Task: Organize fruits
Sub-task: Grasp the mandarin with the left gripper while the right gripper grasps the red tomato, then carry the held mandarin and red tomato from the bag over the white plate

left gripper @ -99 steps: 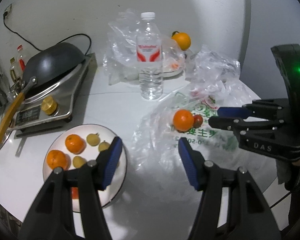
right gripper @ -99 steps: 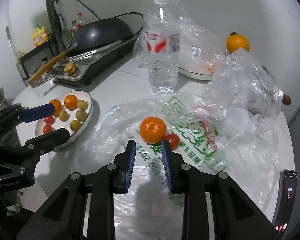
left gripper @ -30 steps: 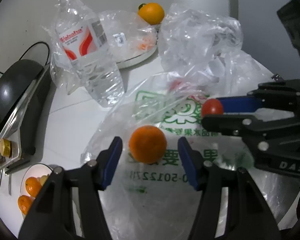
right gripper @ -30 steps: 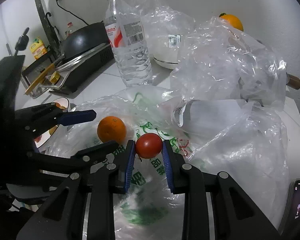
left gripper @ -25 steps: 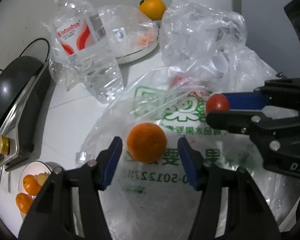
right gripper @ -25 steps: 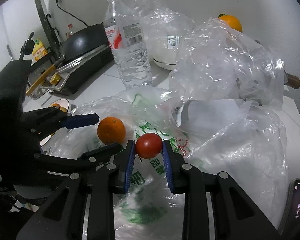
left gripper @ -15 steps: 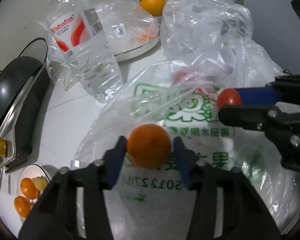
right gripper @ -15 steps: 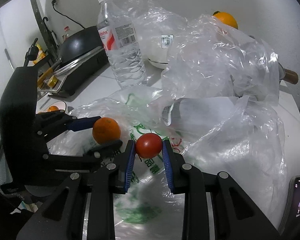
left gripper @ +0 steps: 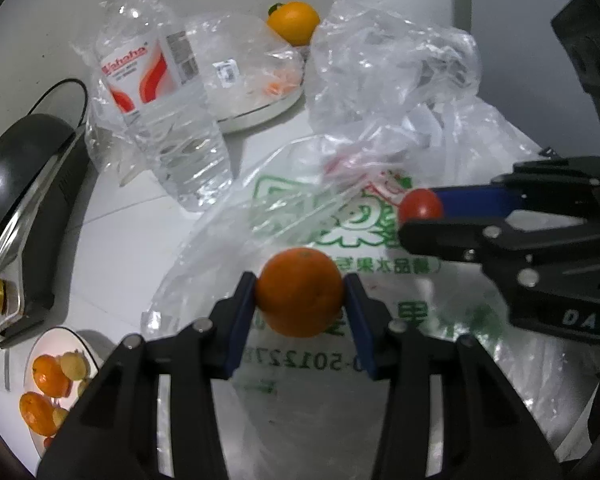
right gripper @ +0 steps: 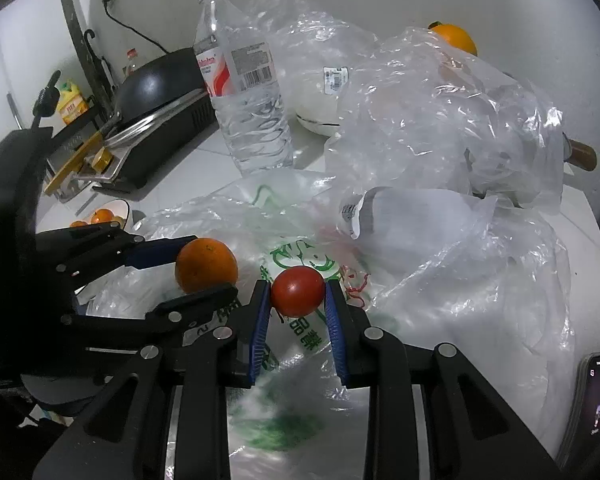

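Note:
An orange point(left gripper: 300, 292) sits between the blue pads of my left gripper point(left gripper: 300, 286), which is shut on it just above a printed plastic bag point(left gripper: 340, 360). My right gripper point(right gripper: 297, 294) is shut on a small red tomato point(right gripper: 298, 291). In the left wrist view the tomato point(left gripper: 420, 205) and the right gripper point(left gripper: 418, 218) are at the right. The right wrist view shows the orange point(right gripper: 206, 265) in the left gripper point(right gripper: 210, 266) just left of the tomato. A white plate point(left gripper: 89, 354) at the lower left holds several small oranges and yellow fruits.
A water bottle point(left gripper: 156, 92) stands behind the bag, with crumpled clear bags point(left gripper: 392, 64) and a white dish point(left gripper: 260, 114) beyond it. Another orange point(left gripper: 294, 22) lies at the back. A wok on a cooker point(left gripper: 16, 168) is at the left. A phone point(right gripper: 596, 392) lies at the right edge.
The left gripper's fingers closed in from either side of the orange until the pads pressed on it. The right gripper kept its hold on the tomato.

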Tool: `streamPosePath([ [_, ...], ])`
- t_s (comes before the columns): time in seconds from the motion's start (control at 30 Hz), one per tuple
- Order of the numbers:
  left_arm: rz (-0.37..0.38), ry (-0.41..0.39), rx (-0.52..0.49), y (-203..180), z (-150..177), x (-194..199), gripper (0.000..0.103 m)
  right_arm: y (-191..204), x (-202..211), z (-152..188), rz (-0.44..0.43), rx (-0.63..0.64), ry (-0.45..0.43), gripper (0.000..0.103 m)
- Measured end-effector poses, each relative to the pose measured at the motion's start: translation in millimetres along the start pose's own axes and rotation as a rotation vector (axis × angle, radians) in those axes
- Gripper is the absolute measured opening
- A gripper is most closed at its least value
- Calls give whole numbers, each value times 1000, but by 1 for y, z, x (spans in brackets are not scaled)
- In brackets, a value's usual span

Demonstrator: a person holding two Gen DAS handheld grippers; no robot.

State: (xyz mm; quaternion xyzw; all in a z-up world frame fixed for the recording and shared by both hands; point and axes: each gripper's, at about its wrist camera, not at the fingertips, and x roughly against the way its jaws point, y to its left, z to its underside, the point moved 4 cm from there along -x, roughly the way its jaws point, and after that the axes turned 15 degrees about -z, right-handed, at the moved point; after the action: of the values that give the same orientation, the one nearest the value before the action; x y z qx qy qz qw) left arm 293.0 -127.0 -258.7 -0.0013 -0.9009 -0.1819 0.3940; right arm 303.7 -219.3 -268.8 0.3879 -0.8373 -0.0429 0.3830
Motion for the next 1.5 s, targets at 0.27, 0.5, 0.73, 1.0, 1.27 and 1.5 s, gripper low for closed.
streamPosePath([
  [0.27, 20, -61, 8, 3, -6, 30, 45, 11, 10, -3, 10, 18, -19, 29],
  [0.5, 21, -101, 32, 10, -3, 58, 45, 25, 25, -2, 10, 30, -45, 29],
  [0.73, 36, -138, 53, 19, 6, 85, 45, 45, 38, 0, 30, 60, -49, 29],
  [1.0, 30, -174, 82, 42, 22, 108, 45, 72, 45, -2, 54, 88, -59, 29],
  [1.27, 9, -163, 139, 75, 54, 116, 45, 105, 33, -1, 62, 124, -33, 29],
  [1.5, -21, -127, 188, 110, 84, 113, 45, 127, 15, 1, 59, 139, -2, 29],
])
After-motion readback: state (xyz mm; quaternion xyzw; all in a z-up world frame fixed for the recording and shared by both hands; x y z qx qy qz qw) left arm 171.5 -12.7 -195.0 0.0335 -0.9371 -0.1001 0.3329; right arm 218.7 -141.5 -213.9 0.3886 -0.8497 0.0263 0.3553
